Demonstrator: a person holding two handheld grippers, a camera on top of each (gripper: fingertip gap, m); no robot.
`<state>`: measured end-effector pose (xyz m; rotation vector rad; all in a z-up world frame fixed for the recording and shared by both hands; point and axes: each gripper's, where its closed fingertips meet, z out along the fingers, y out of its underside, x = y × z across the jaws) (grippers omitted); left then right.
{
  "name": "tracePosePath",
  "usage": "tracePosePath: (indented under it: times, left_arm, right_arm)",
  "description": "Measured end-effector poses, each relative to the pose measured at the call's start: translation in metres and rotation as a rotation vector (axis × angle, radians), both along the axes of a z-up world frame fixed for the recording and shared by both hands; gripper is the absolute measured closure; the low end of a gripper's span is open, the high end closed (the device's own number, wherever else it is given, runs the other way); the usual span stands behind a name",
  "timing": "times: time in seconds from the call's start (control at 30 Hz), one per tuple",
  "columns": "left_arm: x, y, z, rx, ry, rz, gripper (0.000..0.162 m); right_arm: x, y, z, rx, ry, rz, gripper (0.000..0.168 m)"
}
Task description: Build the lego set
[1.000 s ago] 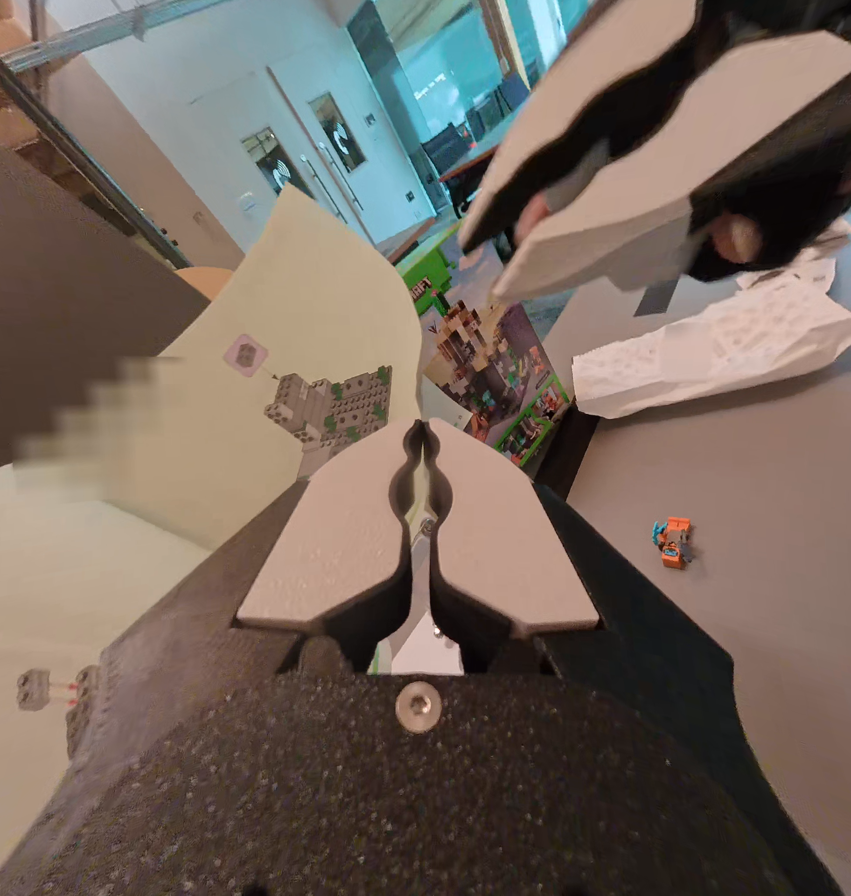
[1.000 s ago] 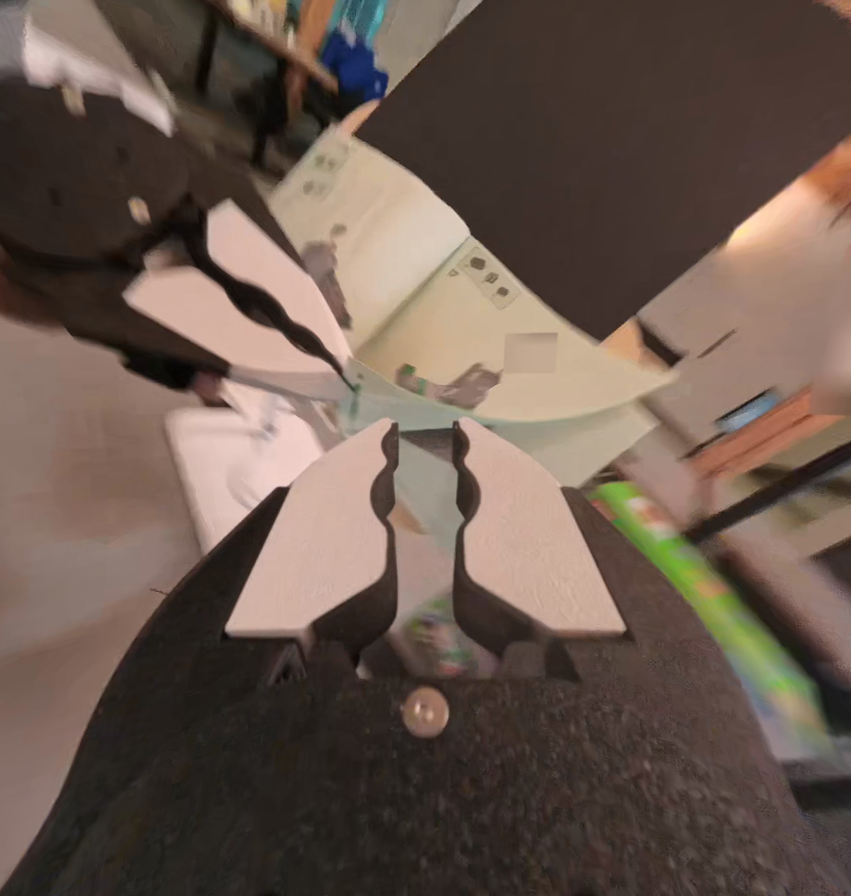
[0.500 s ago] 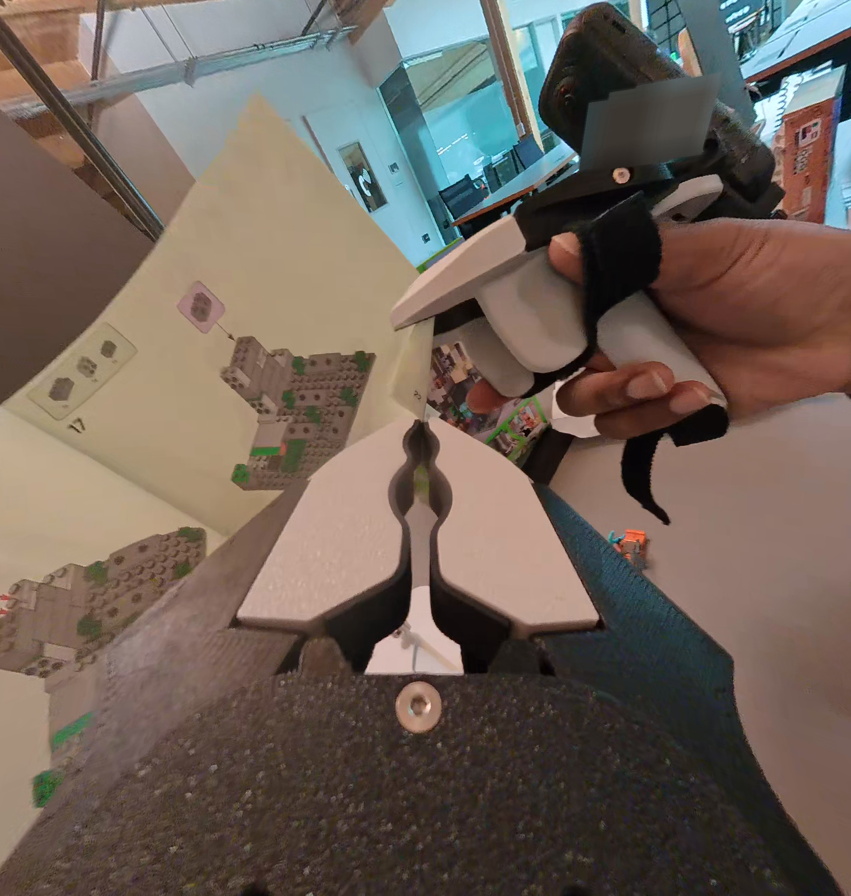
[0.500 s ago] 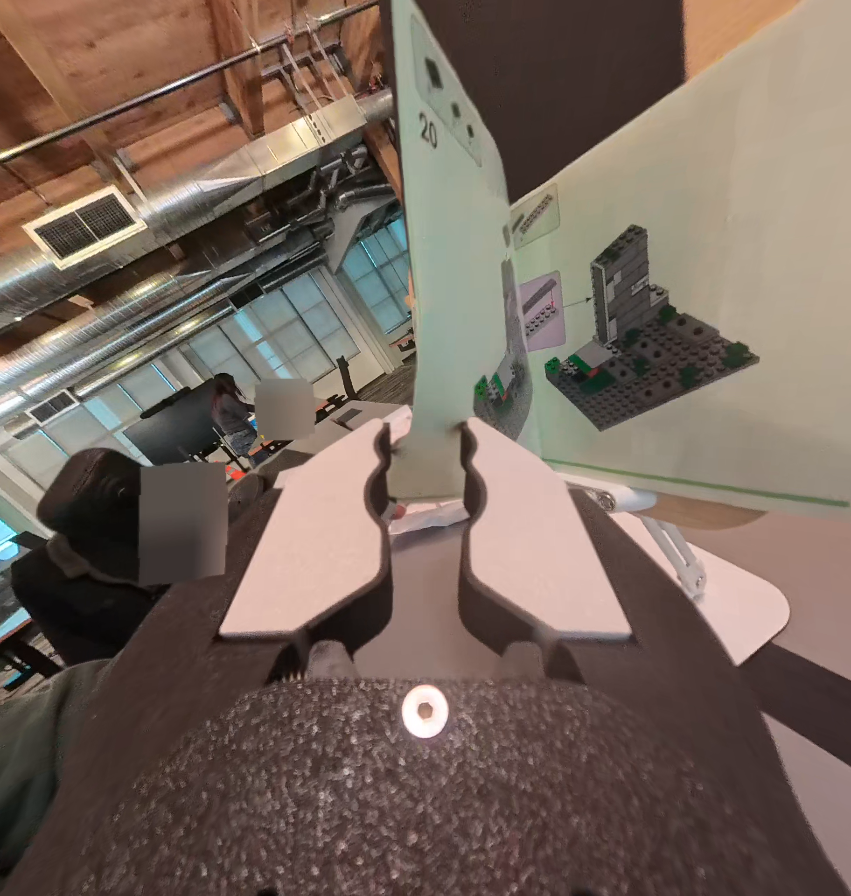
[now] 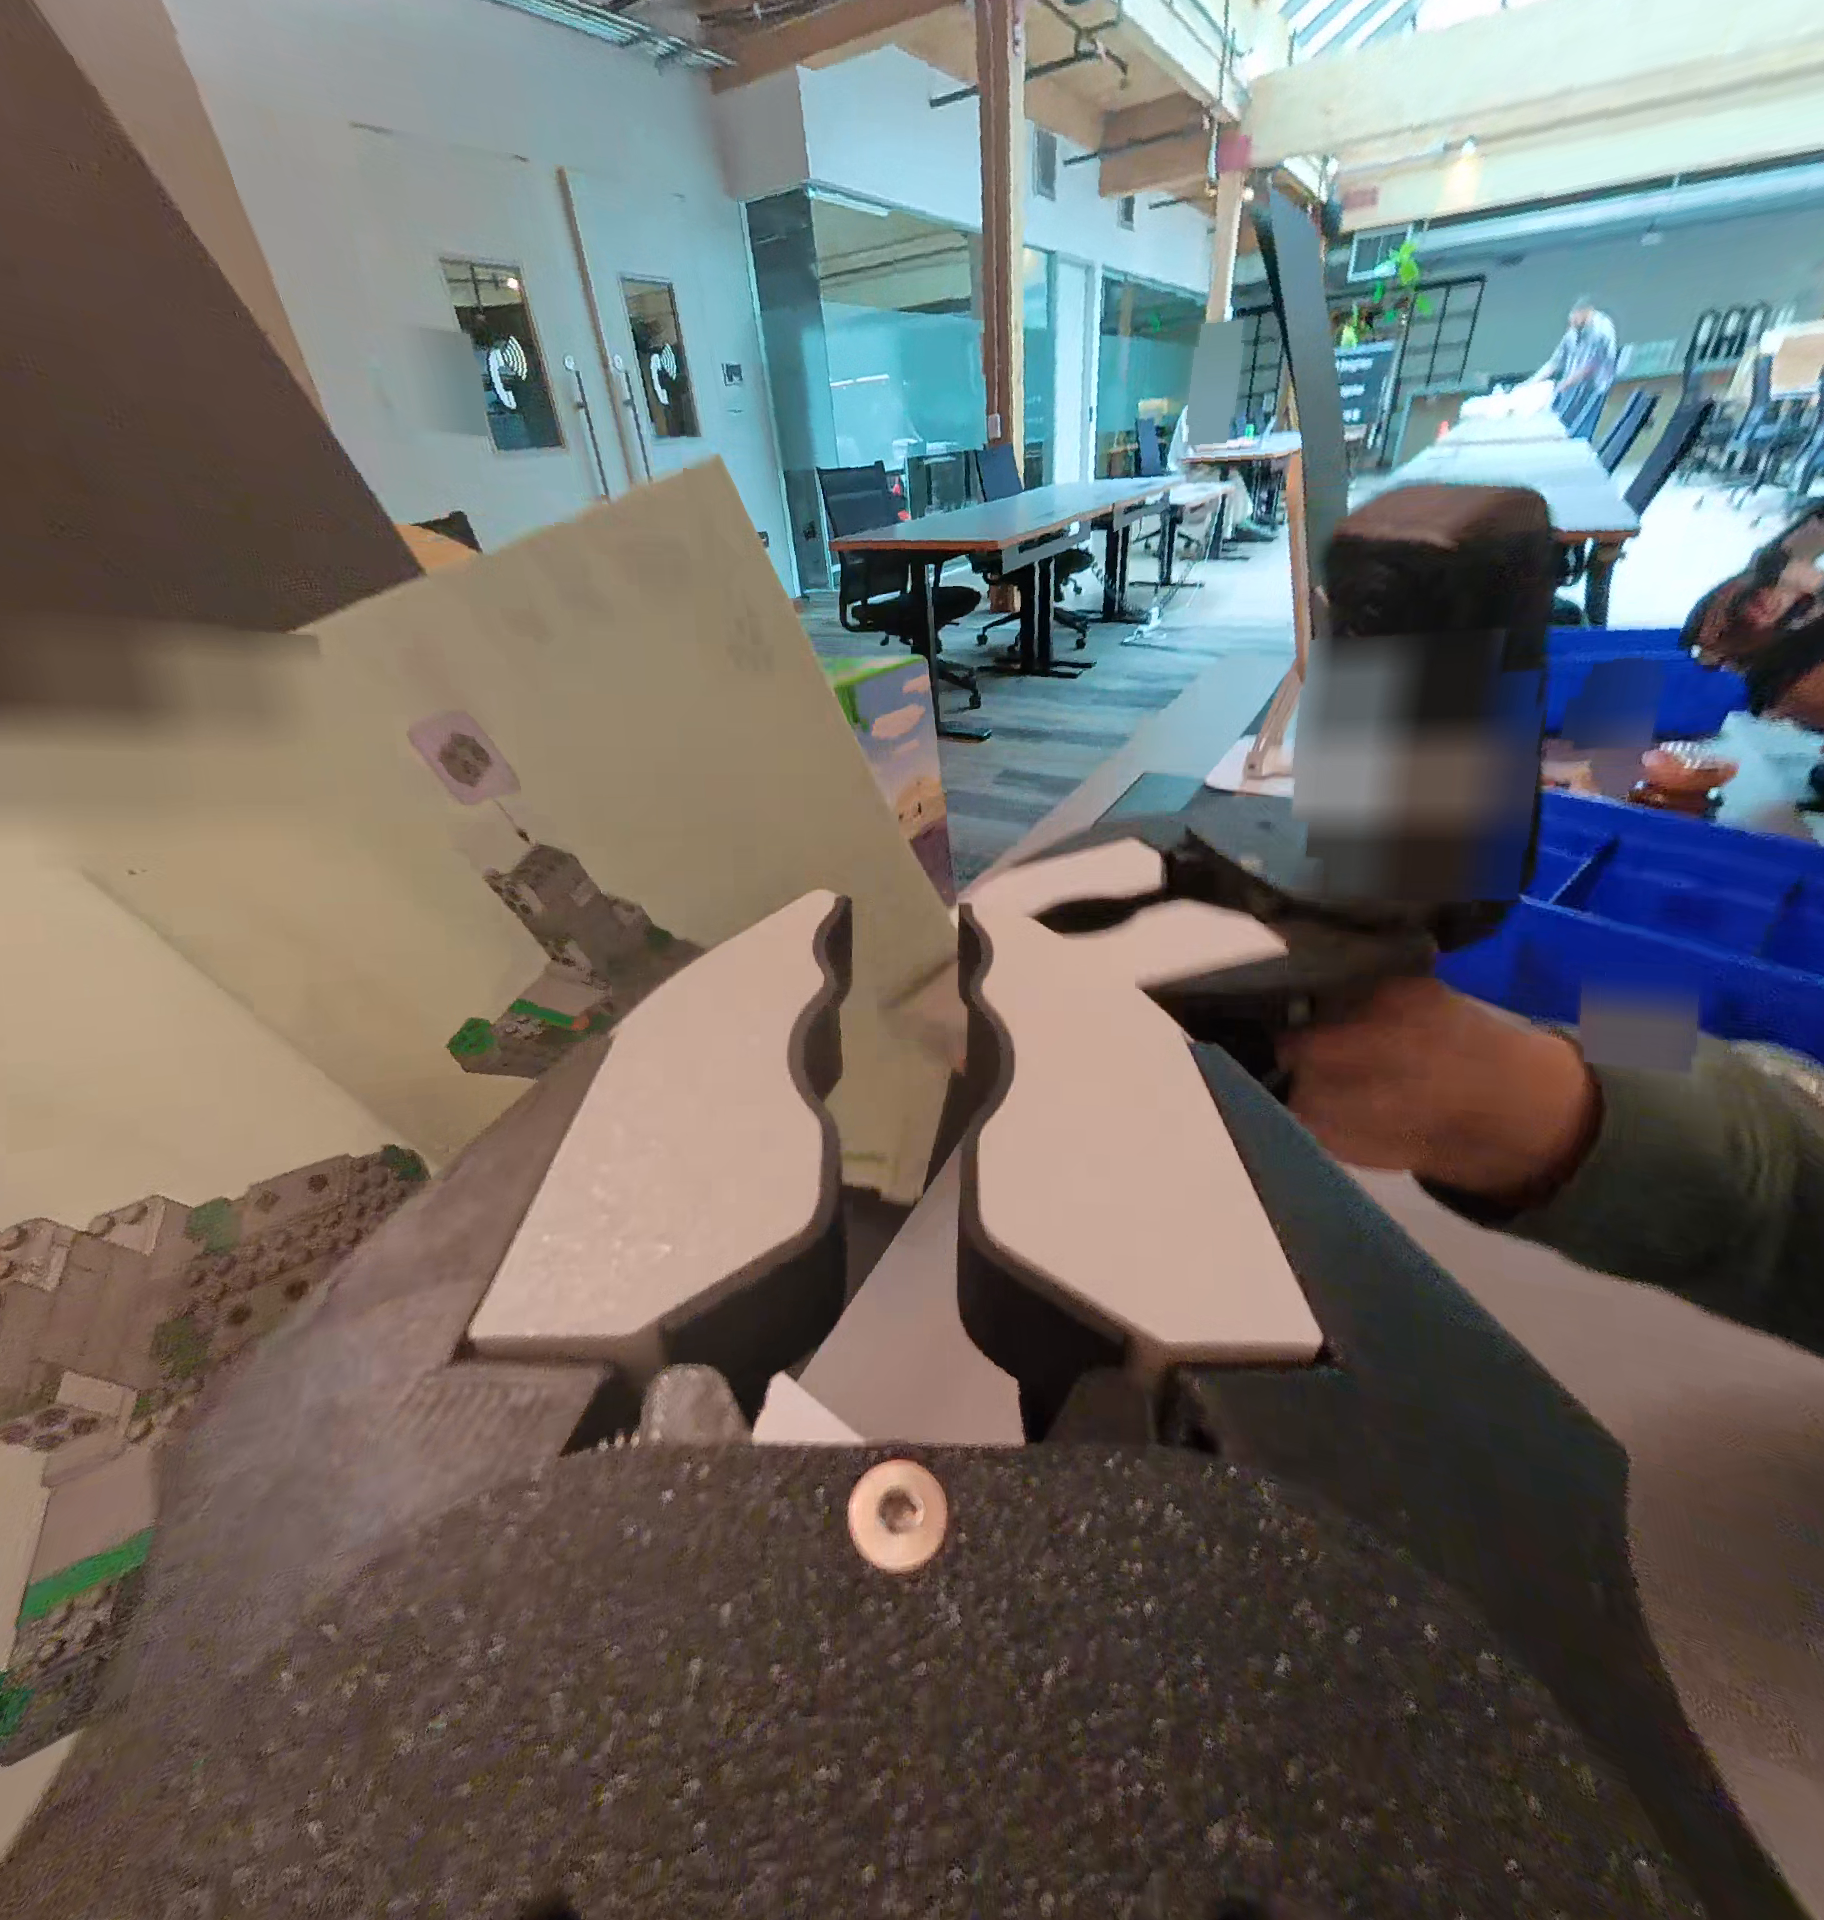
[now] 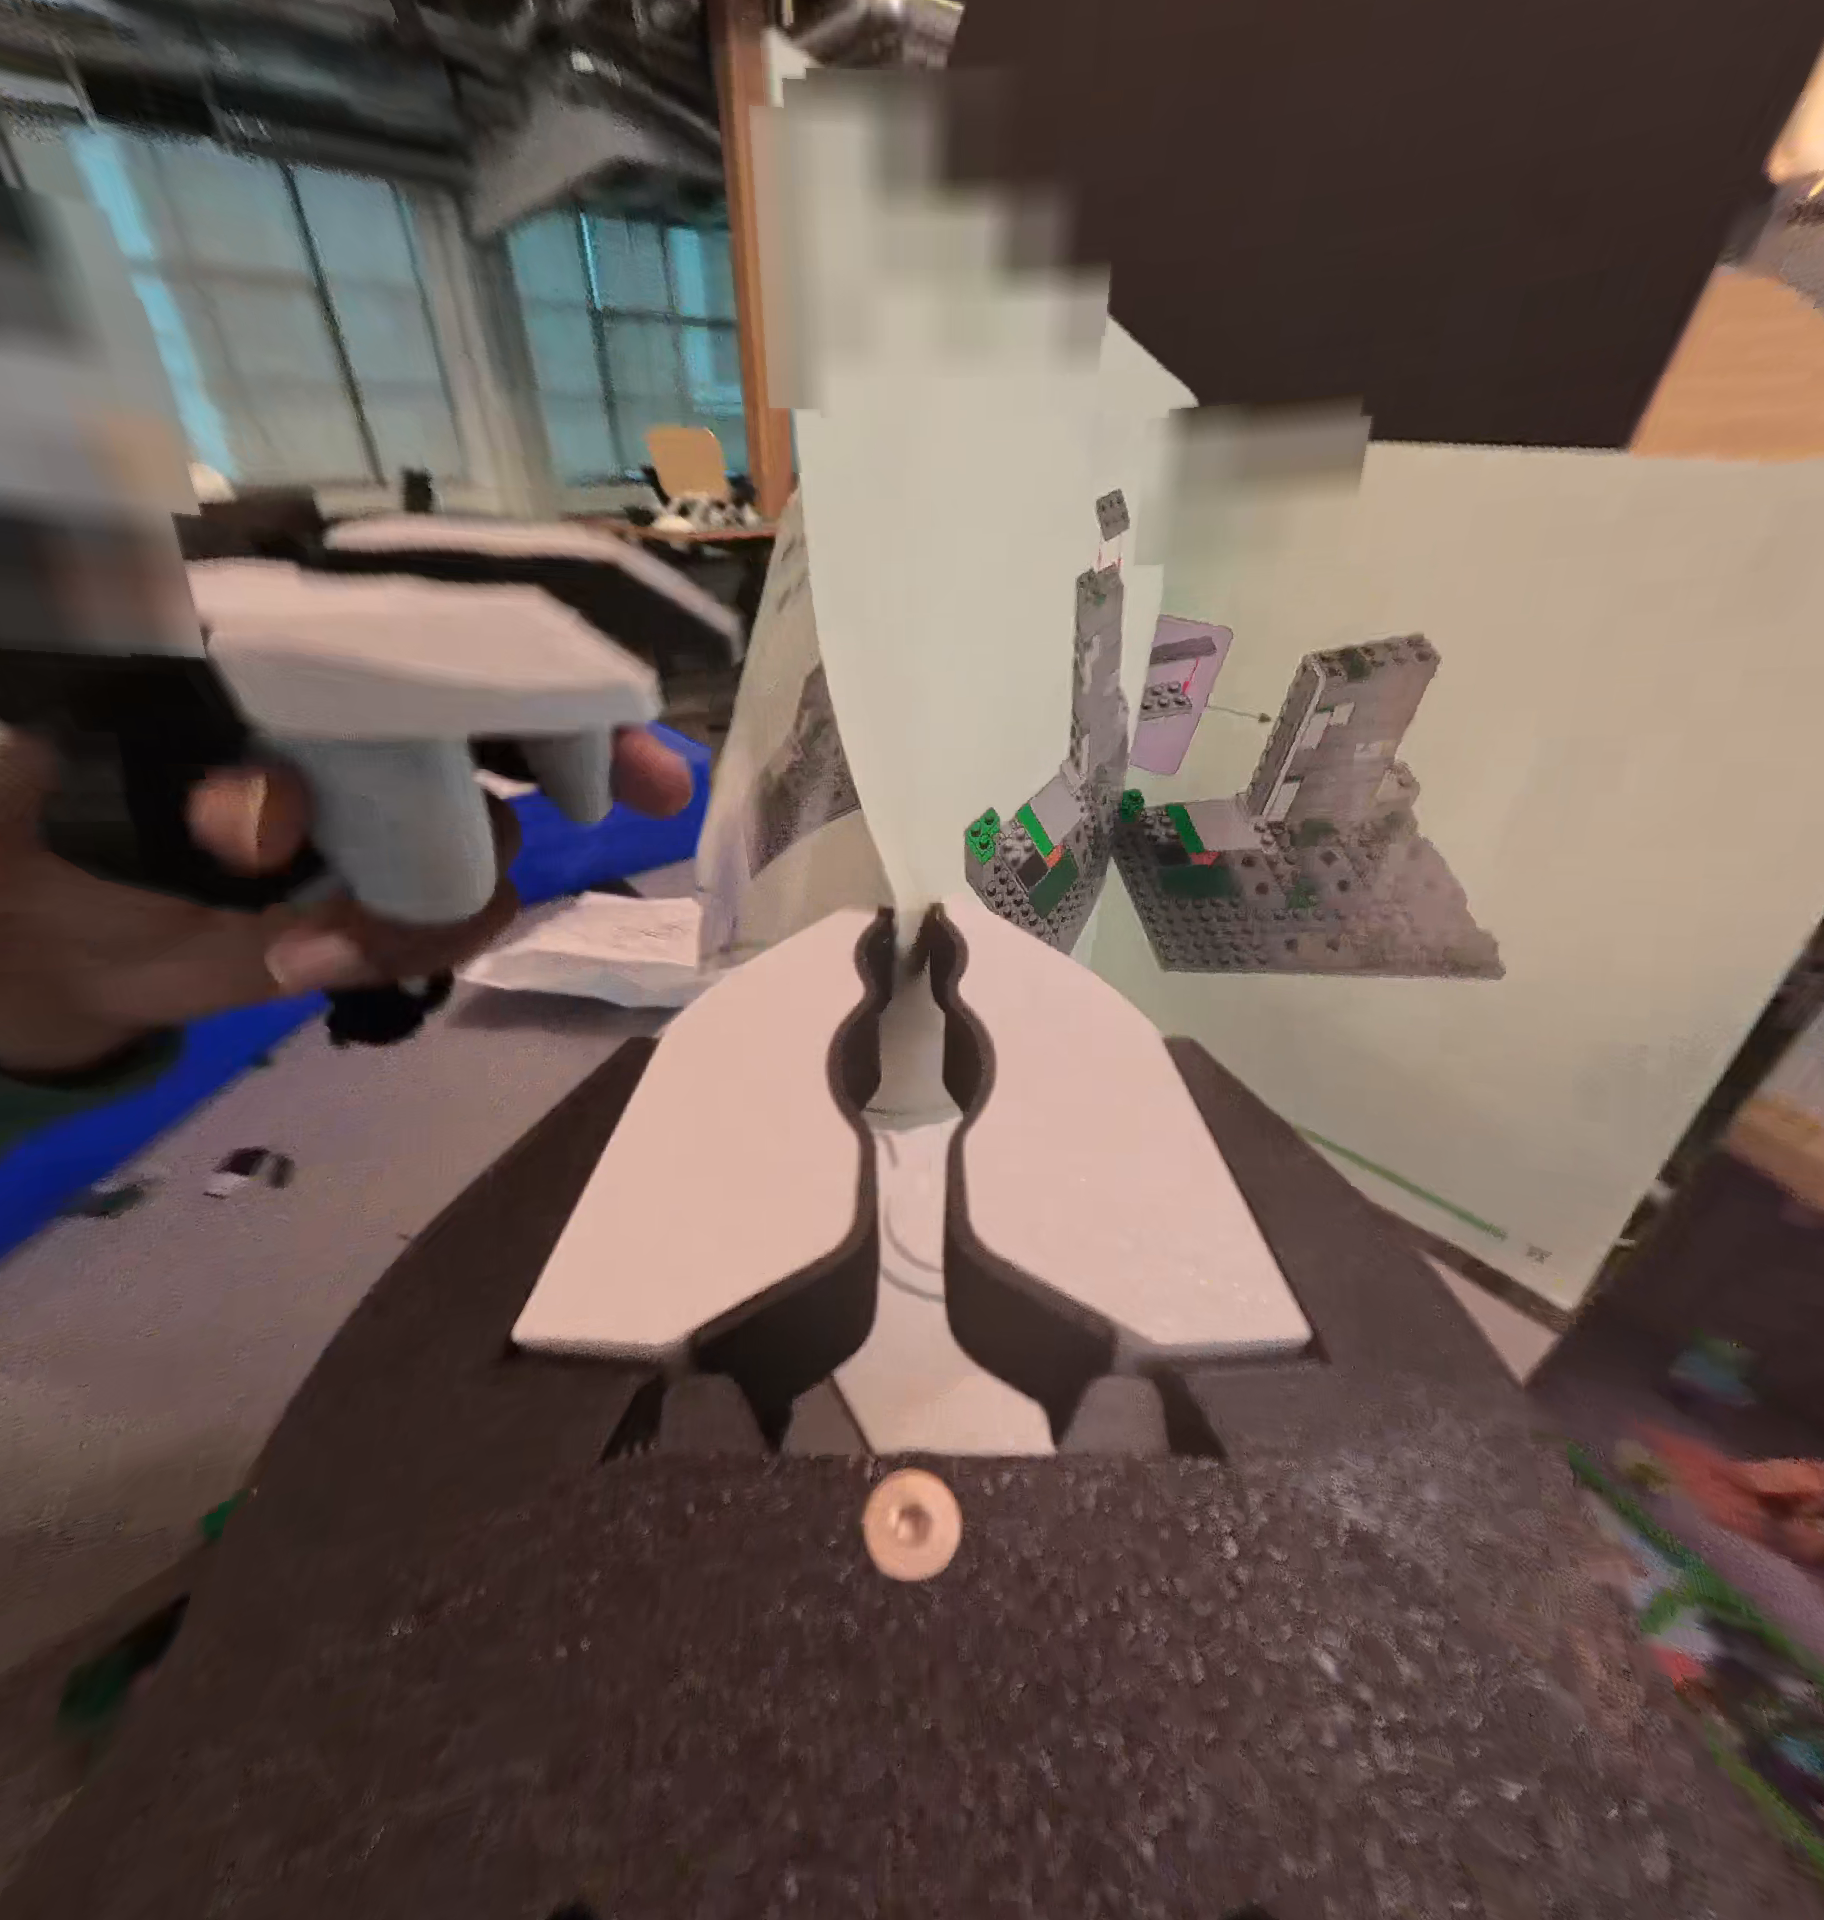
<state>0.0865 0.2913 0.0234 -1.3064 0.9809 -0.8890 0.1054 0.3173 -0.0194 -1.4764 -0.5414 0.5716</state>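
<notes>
The instruction booklet (image 5: 596, 748) stands open with pale green pages showing grey and green brick builds. My left gripper (image 5: 905, 927) is open. A page's lower corner sits loosely between its fingers. My right gripper (image 6: 908, 923) is shut on the bottom edge of one booklet page (image 6: 939, 623), which rises upright and curls from its tips. The right gripper (image 5: 1053, 906) also shows in the left wrist view, just right of my left fingertips, held by a hand (image 5: 1427, 1081). The left gripper's white handle (image 6: 399, 727) shows blurred at the left of the right wrist view.
A blue compartment bin (image 5: 1718, 914) stands at the right of the grey table (image 5: 1770, 1558). A dark board (image 5: 108, 395) rises behind the booklet. The set's box (image 5: 903, 748) is behind the page. A white paper bag (image 6: 596, 935) and small loose pieces (image 6: 248, 1169) lie on the table. My hands' fingertips stand some 6 cm from each other.
My left gripper has opened and let go of the page. My right gripper has closed on the page's bottom edge. Both views have swung.
</notes>
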Motion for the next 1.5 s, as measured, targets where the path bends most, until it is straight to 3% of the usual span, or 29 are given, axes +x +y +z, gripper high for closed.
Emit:
tracePosePath:
  times: [0.23, 0.77, 0.93, 1.07, 1.2, 1.37, 1.47, 1.5]
  left_arm:
    - [-0.002, 0.018, 0.003, -0.031, -0.031, 0.061, 0.147]
    - [-0.003, 0.021, -0.006, -0.041, -0.041, -0.011, 0.162]
    - [-0.005, 0.030, -0.011, -0.044, -0.015, 0.012, 0.162]
    - [-0.003, 0.028, -0.015, -0.051, 0.000, -0.007, 0.162]
    - [0.002, 0.023, -0.020, -0.033, 0.030, -0.032, 0.162]
    - [0.007, 0.020, -0.024, -0.003, 0.053, -0.043, 0.162]
    - [0.008, 0.021, -0.022, 0.003, 0.050, -0.039, 0.162]
    - [0.007, 0.021, -0.021, 0.004, 0.049, -0.041, 0.162]
  right_arm:
    - [-0.016, -0.001, -0.004, 0.087, -0.159, -0.068, 0.162]
    - [-0.017, -0.007, -0.002, -0.020, 0.027, 0.124, 0.154]
    - [-0.011, -0.002, 0.000, -0.007, 0.004, 0.081, 0.151]
    - [0.000, 0.007, 0.004, 0.022, -0.046, 0.010, 0.134]
    - [-0.005, 0.004, 0.019, 0.086, -0.075, 0.048, 0.124]
    - [-0.012, 0.002, 0.053, 0.100, 0.012, 0.167, 0.125]
    - [-0.015, 0.008, 0.058, 0.090, 0.007, 0.199, 0.142]
    - [-0.015, 0.010, 0.057, 0.089, 0.001, 0.203, 0.154]
